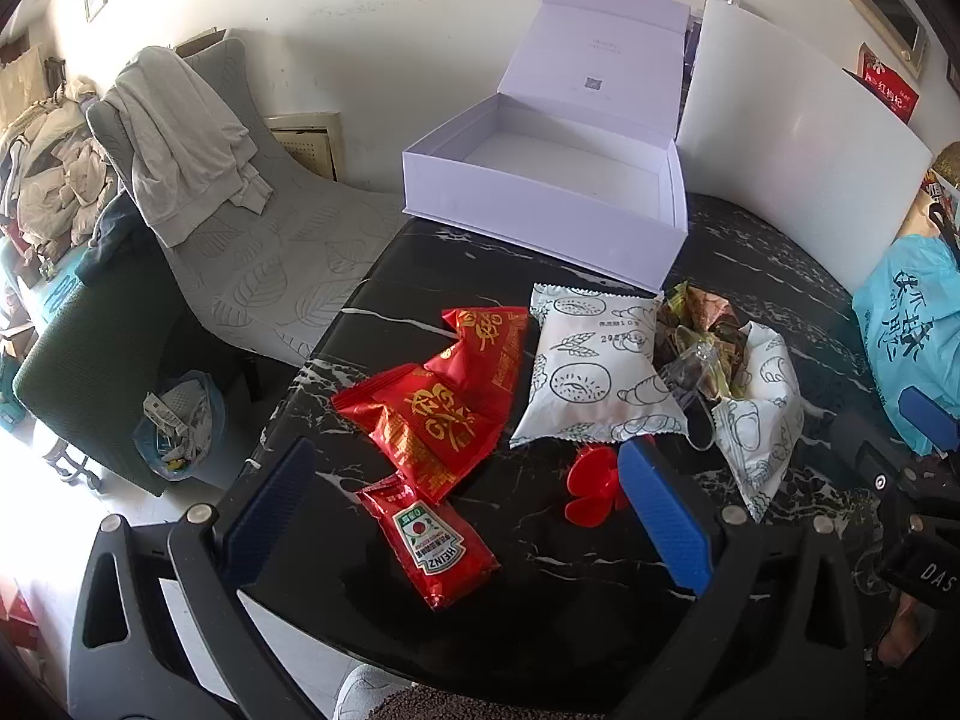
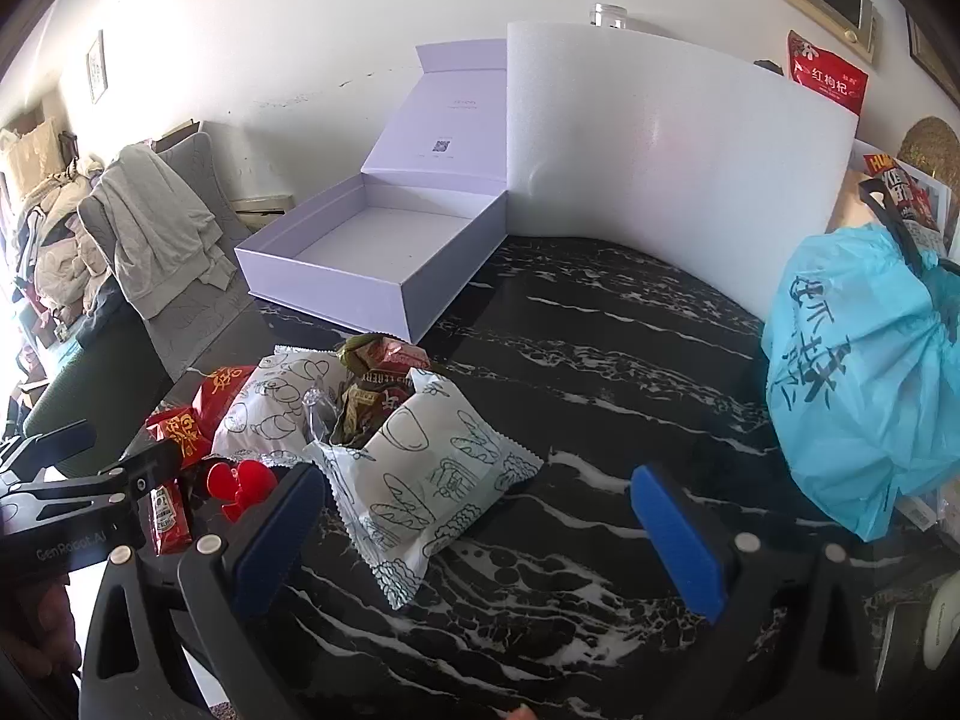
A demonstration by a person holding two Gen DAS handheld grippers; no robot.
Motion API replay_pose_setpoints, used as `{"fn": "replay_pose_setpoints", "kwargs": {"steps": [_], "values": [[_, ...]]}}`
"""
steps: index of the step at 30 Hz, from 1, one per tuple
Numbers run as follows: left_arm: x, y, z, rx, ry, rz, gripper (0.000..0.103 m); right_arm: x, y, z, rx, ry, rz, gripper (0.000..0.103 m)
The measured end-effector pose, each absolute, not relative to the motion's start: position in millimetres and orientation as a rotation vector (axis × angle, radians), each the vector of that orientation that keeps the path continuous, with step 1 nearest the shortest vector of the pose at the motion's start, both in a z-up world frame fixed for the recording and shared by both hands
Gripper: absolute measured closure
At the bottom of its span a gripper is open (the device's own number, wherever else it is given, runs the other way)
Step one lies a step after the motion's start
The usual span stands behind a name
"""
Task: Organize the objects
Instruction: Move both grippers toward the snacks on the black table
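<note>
The left gripper [image 1: 468,510] stands with its jaws wide and nothing between the pads. It hangs over the ketchup sachet [image 1: 435,546], low and centre in the left wrist view. The right gripper [image 2: 480,534] is likewise wide and empty, with the nearer bread packet [image 2: 426,468] just ahead of its left finger [image 2: 276,534].

The items to organize lie bunched on the black marble table [image 2: 600,360]:
- two red snack packets [image 1: 444,396], centre of the left view;
- a second bread packet [image 1: 591,372], to their right;
- a red plastic clip [image 1: 591,483], touching that packet's lower edge;
- a heap of small wrapped sweets [image 2: 378,384] between the two bread packets.

The open white box [image 1: 540,180], at upper centre in the left view, appears empty and is the probable destination.

Recommended procedure for the pick:
1. Select one item per gripper; do not straddle two.
2. For the sachet, align the pads across its narrow width and descend until both flank it.
3. Close on the flat body, not the crimped end.
4. For the bread packet, grip near the sealed edge; the pouch is soft and may crush.
5. Lift clear of neighbouring items before travelling to the box.
</note>
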State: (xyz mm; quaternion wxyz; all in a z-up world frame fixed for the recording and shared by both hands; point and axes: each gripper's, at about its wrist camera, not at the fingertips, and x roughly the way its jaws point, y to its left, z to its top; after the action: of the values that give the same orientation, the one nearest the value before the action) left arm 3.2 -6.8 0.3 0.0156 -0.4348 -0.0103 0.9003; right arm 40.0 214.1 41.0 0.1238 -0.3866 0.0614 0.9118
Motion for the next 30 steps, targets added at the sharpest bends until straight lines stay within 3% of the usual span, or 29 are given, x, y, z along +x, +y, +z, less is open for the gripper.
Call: {"fn": "replay_pose_setpoints", "kwargs": {"steps": [30], "values": [[5.5,1.2,-2.5,-1.352,0.006,2.775,0.001,44.1,214.6,37.5,-1.138,0.201,2.64,0.0]]}}
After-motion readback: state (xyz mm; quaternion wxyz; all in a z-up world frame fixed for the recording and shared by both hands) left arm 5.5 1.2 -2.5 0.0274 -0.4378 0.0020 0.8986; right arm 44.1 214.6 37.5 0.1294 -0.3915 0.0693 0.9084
